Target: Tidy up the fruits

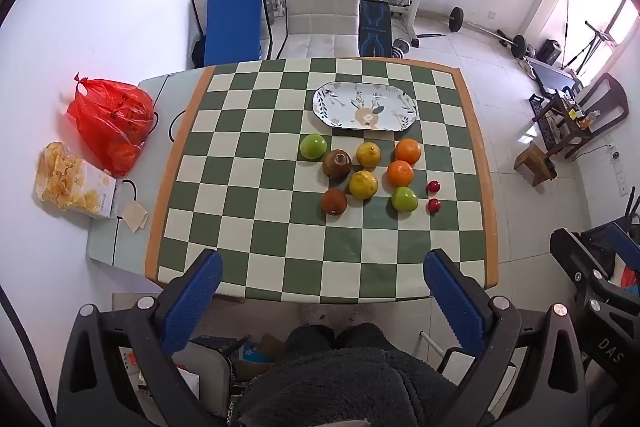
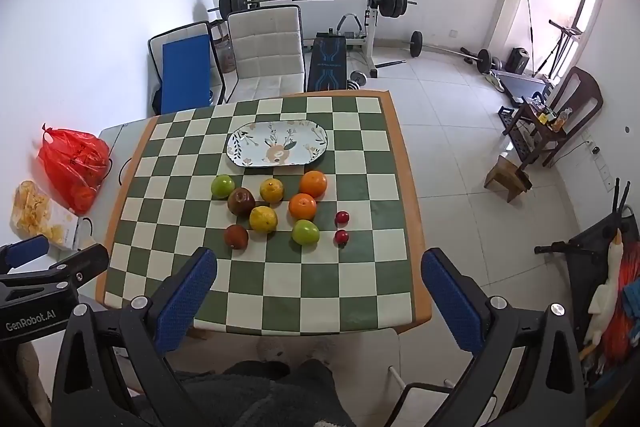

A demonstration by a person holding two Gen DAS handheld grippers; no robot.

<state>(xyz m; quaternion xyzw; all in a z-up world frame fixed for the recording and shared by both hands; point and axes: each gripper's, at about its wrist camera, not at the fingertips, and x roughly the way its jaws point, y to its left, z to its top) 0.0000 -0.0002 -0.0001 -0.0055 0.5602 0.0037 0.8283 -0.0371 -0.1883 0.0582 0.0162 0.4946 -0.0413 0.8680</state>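
Ten fruits (image 1: 362,177) sit mid-frame on a checkered table (image 1: 224,187), below an oval plate (image 1: 365,105) (empty); left gripper (image 1: 322,293) and right gripper (image 2: 318,293) hover with jaws wide apart.

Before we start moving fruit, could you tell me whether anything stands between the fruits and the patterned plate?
Nothing visible does. The patterned plate lies bare just beyond the fruit cluster, with only open checkered cloth between them. Both the left gripper and right gripper hang open above the near table edge, with clear cloth ahead to the fruit.
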